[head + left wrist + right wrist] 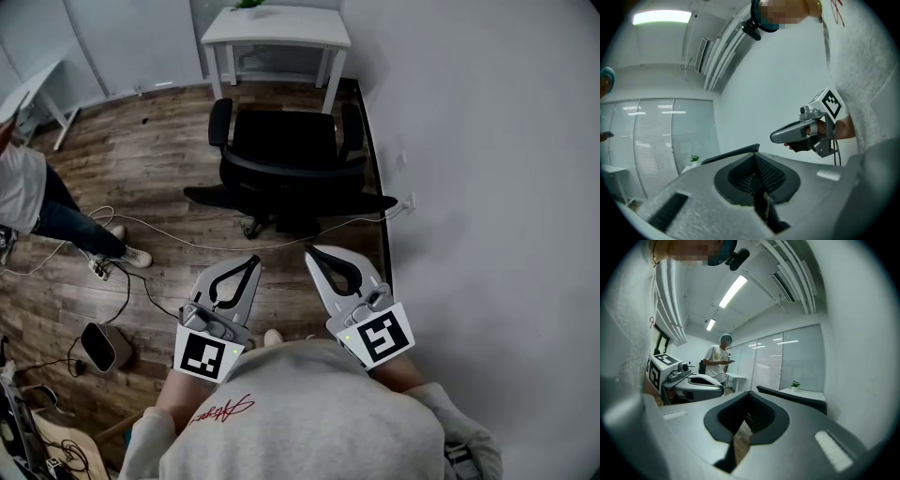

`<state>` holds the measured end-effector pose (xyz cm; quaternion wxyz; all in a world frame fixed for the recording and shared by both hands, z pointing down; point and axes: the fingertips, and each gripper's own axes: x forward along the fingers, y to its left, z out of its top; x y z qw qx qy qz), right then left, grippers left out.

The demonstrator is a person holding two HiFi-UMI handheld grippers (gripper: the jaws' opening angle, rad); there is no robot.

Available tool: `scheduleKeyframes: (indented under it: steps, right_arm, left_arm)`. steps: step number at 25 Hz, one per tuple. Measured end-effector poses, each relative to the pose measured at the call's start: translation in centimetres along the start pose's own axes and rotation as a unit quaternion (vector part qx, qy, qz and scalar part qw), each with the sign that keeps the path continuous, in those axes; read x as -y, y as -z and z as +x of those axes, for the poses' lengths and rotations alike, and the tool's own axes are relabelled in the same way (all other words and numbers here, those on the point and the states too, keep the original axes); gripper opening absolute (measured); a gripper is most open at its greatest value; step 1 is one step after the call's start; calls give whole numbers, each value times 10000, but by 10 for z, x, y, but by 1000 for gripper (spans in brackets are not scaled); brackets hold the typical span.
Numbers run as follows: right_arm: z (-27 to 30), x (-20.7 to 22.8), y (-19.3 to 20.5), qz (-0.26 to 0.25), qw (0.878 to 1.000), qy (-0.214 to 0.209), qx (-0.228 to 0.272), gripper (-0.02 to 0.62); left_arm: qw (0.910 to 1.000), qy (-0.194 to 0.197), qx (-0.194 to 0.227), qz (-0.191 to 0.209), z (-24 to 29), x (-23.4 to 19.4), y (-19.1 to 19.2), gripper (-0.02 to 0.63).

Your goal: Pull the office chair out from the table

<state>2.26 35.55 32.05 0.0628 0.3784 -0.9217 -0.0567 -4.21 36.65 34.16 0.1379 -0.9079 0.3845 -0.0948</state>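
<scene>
The black office chair (281, 164) stands on the wood floor just in front of the white table (277, 37), with its backrest toward me. Both grippers hover short of the chair, touching nothing. My left gripper (251, 261) is shut and empty, and so is my right gripper (312, 251) beside it. In the left gripper view the shut jaws (756, 153) point level, with the backrest's top edge (731, 154) beyond them and the right gripper (776, 137) alongside. From the right gripper (749, 393) I see the backrest edge (792, 397) and the left gripper (693, 380).
A white wall (487, 169) runs close along the right. A person (37, 202) stands at the left. Cables (187, 239), a power strip (98, 270) and a small grey device (103, 345) lie on the floor to my left. Another white table (42, 89) is far left.
</scene>
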Motion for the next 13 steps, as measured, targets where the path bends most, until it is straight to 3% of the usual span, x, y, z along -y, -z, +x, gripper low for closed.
scheduleKeyframes:
  steps: [8, 13]
  right_arm:
    - [2, -3, 2, 44, 10000, 27, -21, 2]
    - [5, -3, -7, -74, 9995, 94, 281, 2]
  left_arm:
    - [10000, 8, 3, -7, -1, -1, 2, -5]
    - [10000, 30, -16, 8, -1, 1, 5, -5]
